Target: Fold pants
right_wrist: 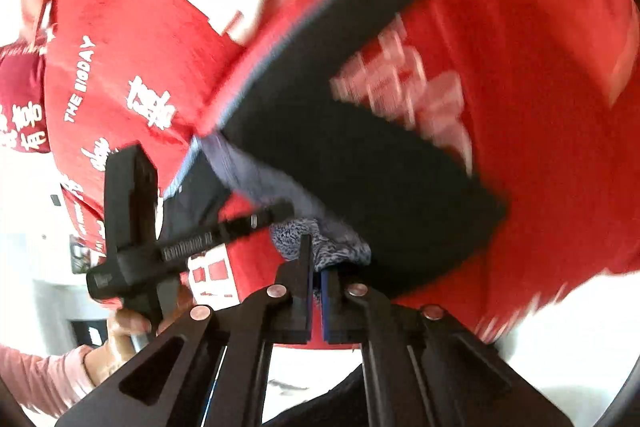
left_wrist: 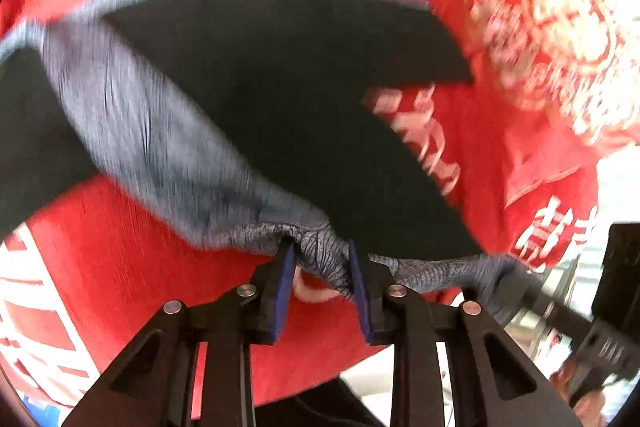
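Both the left tongs (left_wrist: 322, 259) and right tongs (right_wrist: 316, 263) are clamped on the pants (left_wrist: 152, 131) hem, garment stretching away ahead across the red cloth (left_wrist: 120, 247).

You're prob in a home or small indoor room, can't tell for sure. Red cloth w/ white printed characters (right_wrist: 132, 39) covers nearly the whole view, festive household style. Bright blurred bg at the edge (right_wrist: 48, 259) shows pale walls, nothing lab- or shop-like visible.

pants (left_wrist: 248, 99) | dark, grey waistband | bunched, partly lifted off red cloth
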`<state>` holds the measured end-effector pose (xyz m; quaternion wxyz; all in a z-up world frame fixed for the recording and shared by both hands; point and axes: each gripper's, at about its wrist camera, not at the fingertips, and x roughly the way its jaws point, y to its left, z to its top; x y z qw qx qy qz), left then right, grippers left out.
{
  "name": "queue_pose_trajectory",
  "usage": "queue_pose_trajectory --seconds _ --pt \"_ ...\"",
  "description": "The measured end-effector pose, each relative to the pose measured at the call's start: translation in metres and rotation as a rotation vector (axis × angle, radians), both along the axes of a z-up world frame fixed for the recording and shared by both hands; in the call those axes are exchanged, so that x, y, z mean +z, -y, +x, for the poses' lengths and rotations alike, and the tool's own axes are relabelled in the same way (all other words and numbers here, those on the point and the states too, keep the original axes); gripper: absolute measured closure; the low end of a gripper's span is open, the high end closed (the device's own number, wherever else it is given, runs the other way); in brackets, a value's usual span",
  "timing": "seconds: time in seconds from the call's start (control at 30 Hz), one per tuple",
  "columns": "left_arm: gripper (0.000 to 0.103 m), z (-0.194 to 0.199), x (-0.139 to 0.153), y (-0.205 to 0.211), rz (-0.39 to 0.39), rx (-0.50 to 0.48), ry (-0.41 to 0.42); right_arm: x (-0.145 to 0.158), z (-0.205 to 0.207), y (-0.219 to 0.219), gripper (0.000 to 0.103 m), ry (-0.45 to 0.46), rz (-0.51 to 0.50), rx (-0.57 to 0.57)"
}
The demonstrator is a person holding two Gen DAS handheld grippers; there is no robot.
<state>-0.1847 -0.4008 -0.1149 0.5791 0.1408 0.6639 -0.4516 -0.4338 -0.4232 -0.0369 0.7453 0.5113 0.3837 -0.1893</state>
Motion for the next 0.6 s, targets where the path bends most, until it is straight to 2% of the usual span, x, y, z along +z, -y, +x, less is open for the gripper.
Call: queue_pose_trajectory --seconds 0.07,0.17,0.23,0.3,0.33,0.37,0.4,0.43,0.5,0.6 --pt "0.074 0.011 0.013 0.018 -0.039 0.006 0.022 0.019 0.013 0.028 0.100 0.007 -0.059 0.021" --pt "0.074 0.032 0.036 0.033 -0.065 0.012 0.145 0.038 0.031 0.069 0.100 -0.025 -0.138 0.046" --pt "0.073 0.046 0.046 0.036 -0.073 0.023 0.194 0.045 0.035 0.092 0.100 0.004 -0.122 0.021" --pt "0.073 0.064 0.051 0.029 -0.062 0.055 0.233 0.053 0.049 0.107 0.100 -0.017 -0.151 0.047" --pt "0.065 0.074 0.055 0.026 -0.055 0.068 0.250 0.057 0.054 0.112 0.100 -0.037 -0.179 0.069" --pt "0.051 0.080 0.055 0.024 -0.039 0.088 0.282 0.061 0.063 0.119 0.100 -0.055 -0.208 0.090" --pt "0.021 0.084 0.054 0.021 -0.027 0.107 0.306 0.064 0.071 0.129 0.100 -0.065 -0.233 0.107" --pt "0.017 0.090 0.055 0.013 -0.022 0.139 0.333 0.067 0.080 0.139 0.100 -0.074 -0.253 0.113" --pt "0.017 0.099 0.052 0.006 0.001 0.171 0.338 0.068 0.096 0.162 0.100 -0.103 -0.299 0.124" --pt "0.017 0.108 0.036 0.000 0.064 0.179 0.377 0.049 0.123 0.202 0.100 -0.222 -0.359 0.147"
